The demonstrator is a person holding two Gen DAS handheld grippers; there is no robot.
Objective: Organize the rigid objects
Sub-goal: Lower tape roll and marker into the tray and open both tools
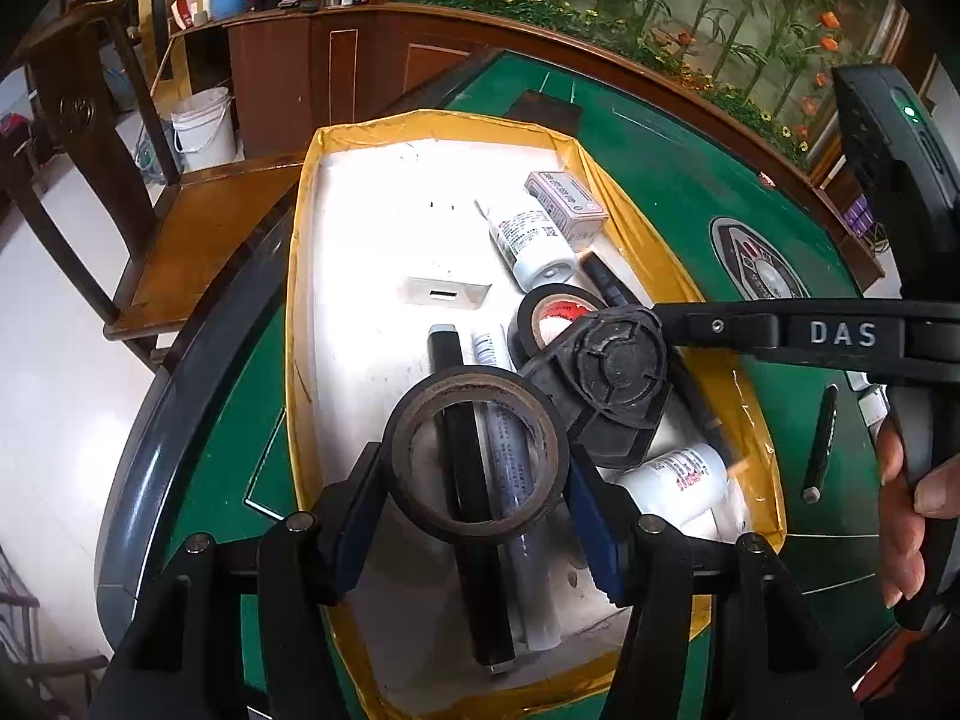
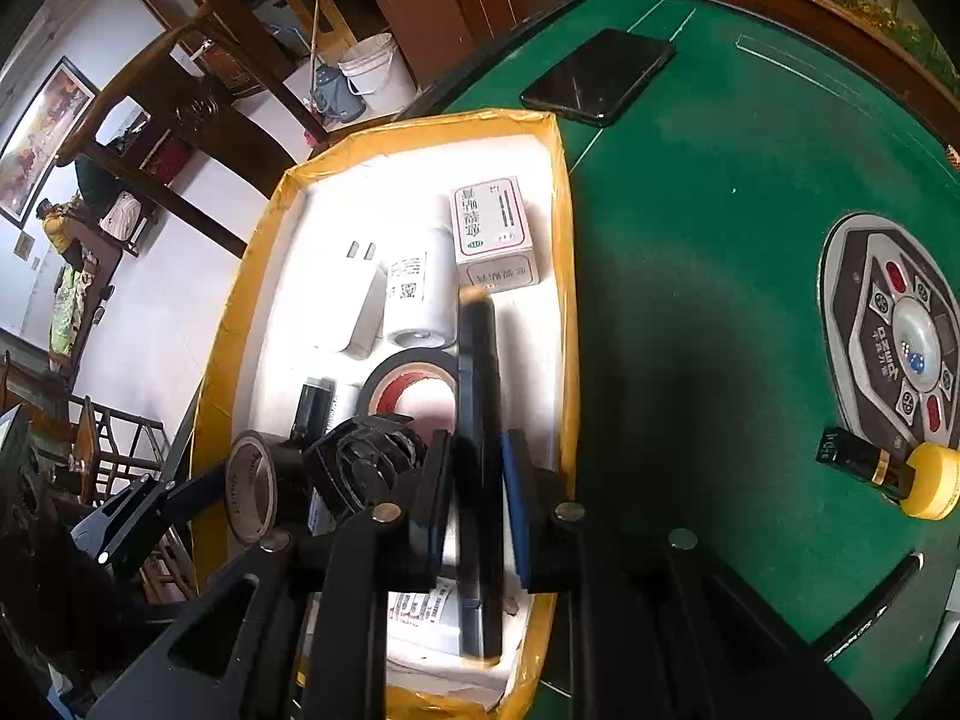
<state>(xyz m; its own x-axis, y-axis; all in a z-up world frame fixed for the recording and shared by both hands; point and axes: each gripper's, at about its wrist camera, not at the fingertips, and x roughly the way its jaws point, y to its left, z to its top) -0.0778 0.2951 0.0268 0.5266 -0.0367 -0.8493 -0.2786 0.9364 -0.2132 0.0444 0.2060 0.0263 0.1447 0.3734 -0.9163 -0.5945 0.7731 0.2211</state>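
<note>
here the left gripper (image 1: 474,474) is clamped on a dark tape roll (image 1: 475,456) above the yellow-rimmed box (image 1: 300,276) on the green worktop (image 2: 690,240). further right, the right gripper (image 2: 477,504) straddles a blurred black stick (image 2: 477,450) over the same box; whether its pads press it cannot be told.

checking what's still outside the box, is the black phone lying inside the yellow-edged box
No, the black phone lies flat on the green table, beyond the box's far corner.

We see a worn black tape roll (image 1: 474,462) upright above the yellow-rimmed white foam box (image 1: 360,138), and a long black bar (image 2: 477,480) (blurred) lengthwise along the box's right side.
</note>
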